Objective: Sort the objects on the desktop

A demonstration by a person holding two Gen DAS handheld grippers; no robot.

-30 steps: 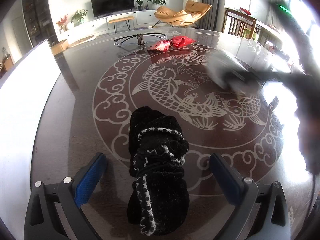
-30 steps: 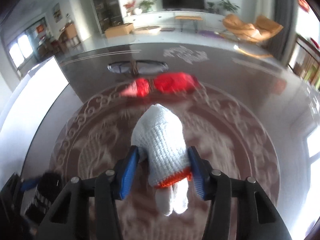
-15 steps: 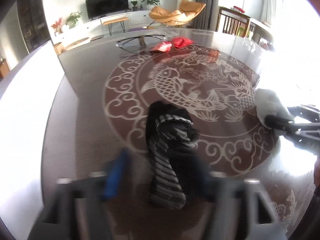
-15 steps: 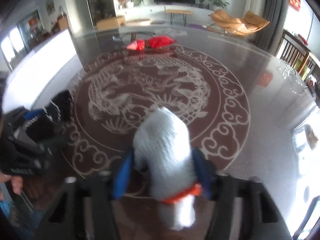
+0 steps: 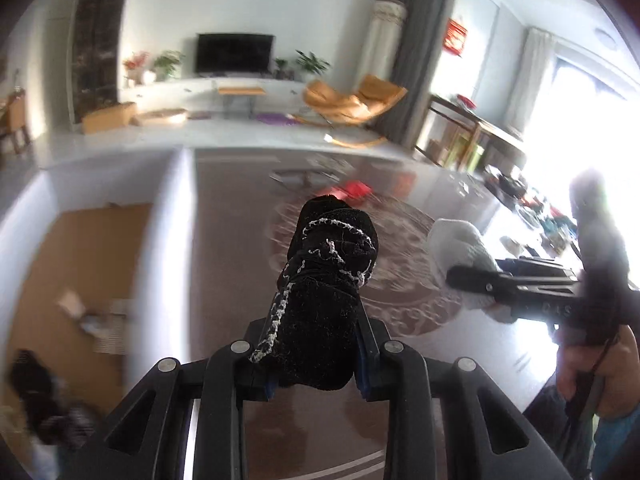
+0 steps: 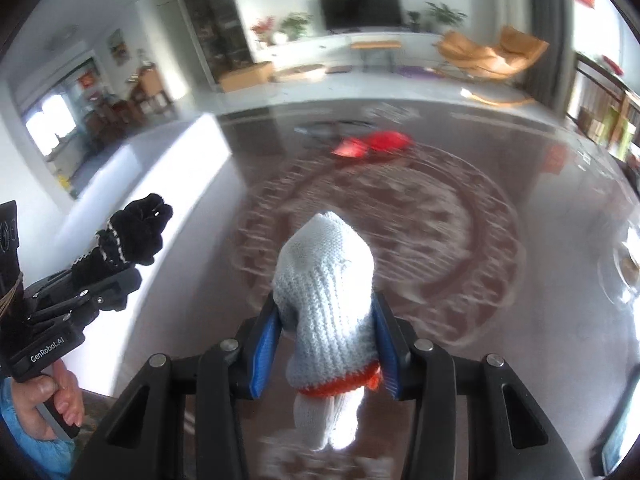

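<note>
Table, dark and glossy with a pale round pattern, is filling most of both views; everything below is placed against it.

Cardboard box is sitting off the table's left edge, low down, with blurred items inside.

Left gripper is pinching a black knitted glove, pads pressing its cuff end, glove lifted clear above the table's left side.

Right gripper is squeezing a white knitted glove with an orange band, blue pads tight on both flanks, raised over the table's near part.

Red bundle is lying on the table's far side, beyond the pattern's edge.
</note>
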